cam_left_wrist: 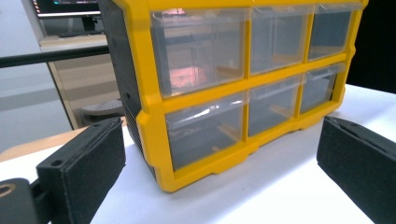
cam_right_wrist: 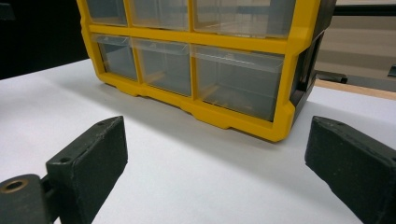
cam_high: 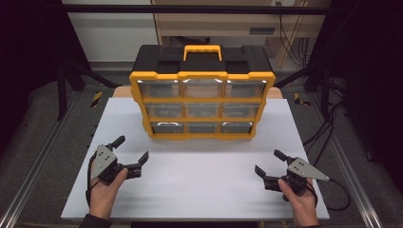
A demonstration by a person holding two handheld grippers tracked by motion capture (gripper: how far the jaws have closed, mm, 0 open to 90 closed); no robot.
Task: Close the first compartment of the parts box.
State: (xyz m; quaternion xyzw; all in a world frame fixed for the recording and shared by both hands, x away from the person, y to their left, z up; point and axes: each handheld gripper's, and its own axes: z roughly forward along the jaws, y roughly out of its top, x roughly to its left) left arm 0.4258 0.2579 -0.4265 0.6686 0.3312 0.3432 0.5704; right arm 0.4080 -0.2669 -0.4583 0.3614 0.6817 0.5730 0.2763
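A yellow and black drawer organizer [cam_high: 202, 97] stands upright at the back middle of the white table [cam_high: 199, 180], with a yellow carry handle [cam_high: 203, 51] on top and three rows of clear drawers, all pushed in. My left gripper [cam_high: 130, 148] rests at the front left, open, nothing between its jaws. At the front right my right gripper [cam_high: 269, 161] is open and empty too. The organizer [cam_left_wrist: 233, 88] rises beyond my left gripper [cam_left_wrist: 224, 172] in the left gripper view. The organizer's lower right corner [cam_right_wrist: 205, 70] lies ahead of my right gripper [cam_right_wrist: 217, 172] in the right gripper view.
The white table ends a little behind the organizer, over a wooden board [cam_high: 122, 91]. Dark floor, metal rails [cam_high: 28, 180] and black cables [cam_high: 328, 128] flank the table. A black frame bar [cam_high: 190, 8] crosses overhead at the back.
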